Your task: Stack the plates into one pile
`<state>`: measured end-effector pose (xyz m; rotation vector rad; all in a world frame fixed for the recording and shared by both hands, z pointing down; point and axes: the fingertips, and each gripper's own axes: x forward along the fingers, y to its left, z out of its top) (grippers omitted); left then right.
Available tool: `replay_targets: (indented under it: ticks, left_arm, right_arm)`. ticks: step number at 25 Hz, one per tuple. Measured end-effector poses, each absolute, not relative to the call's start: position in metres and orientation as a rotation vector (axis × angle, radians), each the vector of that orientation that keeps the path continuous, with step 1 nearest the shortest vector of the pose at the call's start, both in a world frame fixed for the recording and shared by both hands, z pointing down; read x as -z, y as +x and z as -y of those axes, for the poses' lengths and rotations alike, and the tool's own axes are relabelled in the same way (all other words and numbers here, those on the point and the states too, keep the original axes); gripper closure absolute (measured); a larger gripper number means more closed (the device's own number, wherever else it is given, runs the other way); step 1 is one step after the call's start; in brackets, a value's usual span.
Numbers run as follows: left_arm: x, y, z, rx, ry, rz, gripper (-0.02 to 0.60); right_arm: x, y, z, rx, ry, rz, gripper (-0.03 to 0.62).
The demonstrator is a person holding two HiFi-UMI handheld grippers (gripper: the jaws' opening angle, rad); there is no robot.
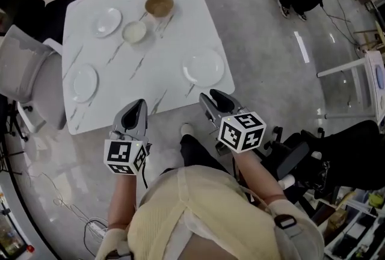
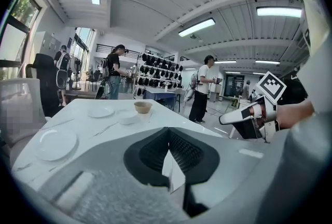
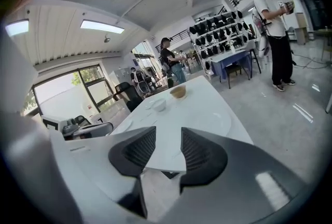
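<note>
Left tongs point(image 1: 138, 103) closed, right tongs point(image 1: 213, 96) open, empty; brown bowl point(image 1: 159, 5) and white bowl point(image 1: 135, 31) sit beside far plate point(image 1: 107, 21).

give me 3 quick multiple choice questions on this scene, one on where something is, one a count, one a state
1. Where is the brown bowl?
A) near the far edge of the table, next to the small white bowl
B) on the floor
C) in a hand-held gripper

2. How many flat white plates lie on the table?
A) one
B) three
C) six

3. The jaws of the right hand-held gripper are:
A) closed on a plate
B) closed on a bowl
C) apart, holding nothing

Answers:
1 A, the head view shows it near the far edge.
2 B, two lie on the left and one near right, all separate.
3 C, a gap shows between its pads.
</note>
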<state>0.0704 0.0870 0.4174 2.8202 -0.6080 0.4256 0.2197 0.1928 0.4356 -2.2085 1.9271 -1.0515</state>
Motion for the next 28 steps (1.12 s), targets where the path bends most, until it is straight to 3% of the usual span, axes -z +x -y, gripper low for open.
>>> replay_targets:
  ticks: [11, 28]
  left_arm:
    - [-0.433, 0.151, -0.069, -0.491, 2.852, 0.525, 0.580]
    - [-0.454, 0.210, -0.057, -0.592, 2.887, 0.392, 0.580]
  right_arm:
    - [-0.484, 0.303, -0.203, 1.230, -2.213, -1.585, 0.457]
    - [-0.528, 0.329, -0.194, 1.405, -2.134, -1.357, 0.457]
